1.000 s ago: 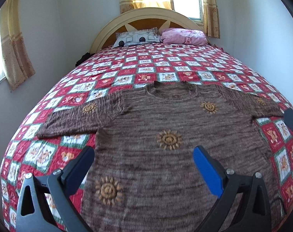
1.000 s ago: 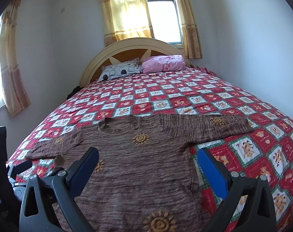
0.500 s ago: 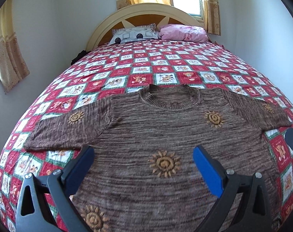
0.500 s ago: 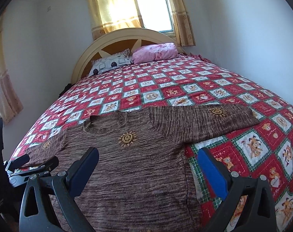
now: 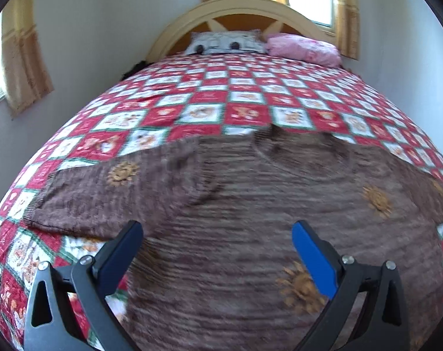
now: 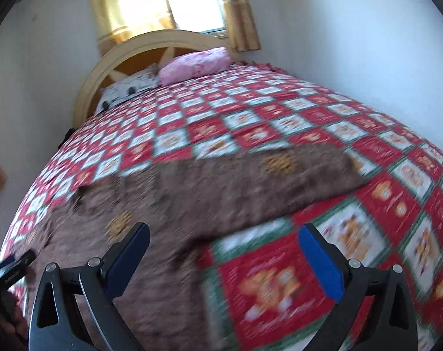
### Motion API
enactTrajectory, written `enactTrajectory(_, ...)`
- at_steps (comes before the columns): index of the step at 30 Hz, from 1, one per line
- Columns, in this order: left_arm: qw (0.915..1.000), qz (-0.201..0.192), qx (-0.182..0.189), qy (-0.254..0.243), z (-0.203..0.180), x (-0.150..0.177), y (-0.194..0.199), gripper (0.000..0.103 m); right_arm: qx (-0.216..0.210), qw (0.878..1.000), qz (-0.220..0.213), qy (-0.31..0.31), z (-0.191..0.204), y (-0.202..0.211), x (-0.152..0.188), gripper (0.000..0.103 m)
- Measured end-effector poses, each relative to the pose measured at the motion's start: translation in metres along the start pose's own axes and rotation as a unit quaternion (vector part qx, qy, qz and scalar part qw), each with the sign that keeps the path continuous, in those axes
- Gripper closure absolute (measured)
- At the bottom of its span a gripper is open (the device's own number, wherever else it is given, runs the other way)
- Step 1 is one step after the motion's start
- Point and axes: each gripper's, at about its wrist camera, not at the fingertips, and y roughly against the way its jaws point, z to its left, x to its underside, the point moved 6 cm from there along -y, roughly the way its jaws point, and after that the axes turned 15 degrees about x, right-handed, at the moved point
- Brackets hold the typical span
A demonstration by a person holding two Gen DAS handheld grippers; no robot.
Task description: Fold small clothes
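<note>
Both hand-held grippers gape above sweater (image 5: 250, 204)

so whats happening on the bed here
A person holds a claw in each hand over a brown knit sweater spread flat on the checked quilt. The left claw and right claw are both open and hold nothing. The right one hangs near the sweater's sleeve. No fold is made yet.

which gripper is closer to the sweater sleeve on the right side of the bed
Right. The right gripper hangs just short of that sleeve, straddling the sweater's side edge. The left gripper is over the sweater body near the other sleeve, farther away. Both are open.
</note>
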Motion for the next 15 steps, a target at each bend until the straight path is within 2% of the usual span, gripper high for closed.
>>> enactTrajectory(2, 0.9997, -0.007, -0.018, 0.014, 0.015, -0.002, -0.003, 0.000, 0.019, 1.000, -0.007, -0.013, -0.022, -0.019, -0.022, 0.005)
enactTrajectory(3, 0.9994, -0.009, -0.025, 0.020, 0.022, -0.002, -0.005, 0.000, 0.028, 0.999, -0.007, -0.020, -0.033, -0.029, -0.032, 0.014)
enactTrajectory(5, 0.9987, -0.010, -0.036, 0.036, 0.036, 0.001, -0.009, 0.000, 0.059, 0.998, 0.006, -0.032, -0.061, -0.056, -0.051, 0.022)
enactTrajectory(8, 0.9972, 0.000, -0.040, 0.063, 0.054, 0.012, -0.019, 0.000, 0.099, 0.992, 0.036, -0.064, -0.102, -0.095, -0.063, 0.022)
enactTrajectory(11, 0.9948, 0.025, -0.026, 0.095, 0.064, 0.023, -0.028, 0.000, 0.119, 0.987, 0.064, -0.085, -0.127, -0.124, -0.062, 0.022)
enactTrajectory(15, 0.9921, 0.041, -0.024, 0.116, 0.068, 0.029, -0.034, 0.000, 0.090, 0.985, 0.116, -0.094, -0.129, -0.155, -0.051, 0.023)
